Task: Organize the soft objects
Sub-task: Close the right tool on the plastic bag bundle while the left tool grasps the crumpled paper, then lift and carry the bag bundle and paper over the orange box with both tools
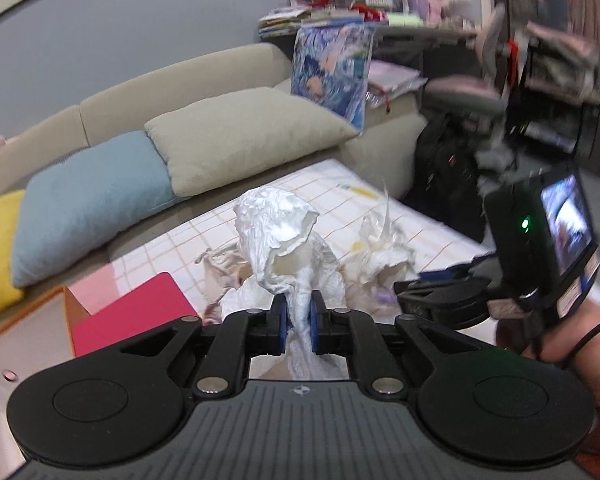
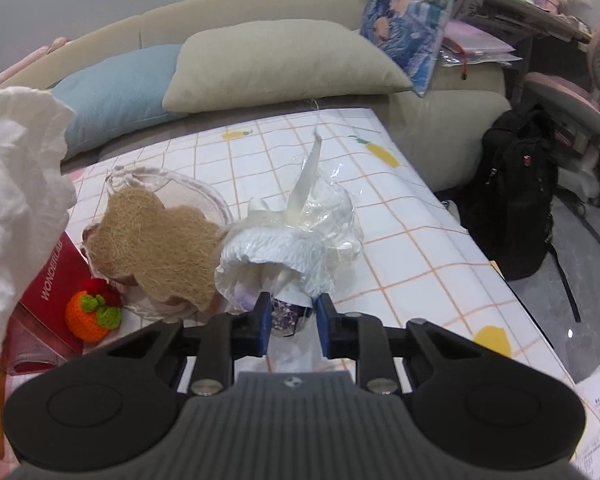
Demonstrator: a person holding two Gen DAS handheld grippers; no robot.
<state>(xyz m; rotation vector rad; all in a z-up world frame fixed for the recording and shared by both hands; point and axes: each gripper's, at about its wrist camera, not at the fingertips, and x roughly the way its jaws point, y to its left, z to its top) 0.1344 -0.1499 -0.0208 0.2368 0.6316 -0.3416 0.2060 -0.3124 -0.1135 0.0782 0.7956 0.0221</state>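
Observation:
My left gripper (image 1: 299, 322) is shut on a crumpled white cloth (image 1: 284, 236), which stands up from between the blue pads above the checked table (image 1: 380, 204). In the right wrist view that cloth (image 2: 16, 208) hangs at the left edge. My right gripper (image 2: 293, 322) is low over the table, and its pads press on a white bundle with a purple print (image 2: 276, 256). Beside it lie a tan fibre pad (image 2: 152, 240), crumpled clear plastic (image 2: 332, 208) and a crocheted orange (image 2: 92, 316). In the left wrist view the right gripper (image 1: 408, 294) reaches in from the right, held by a hand.
A red box (image 2: 56, 280) sits at the table's left. Behind the table is a beige sofa with blue (image 2: 120, 88) and beige (image 2: 276, 64) cushions. A black backpack (image 2: 516, 192) stands on the floor to the right, near a cluttered desk and a chair.

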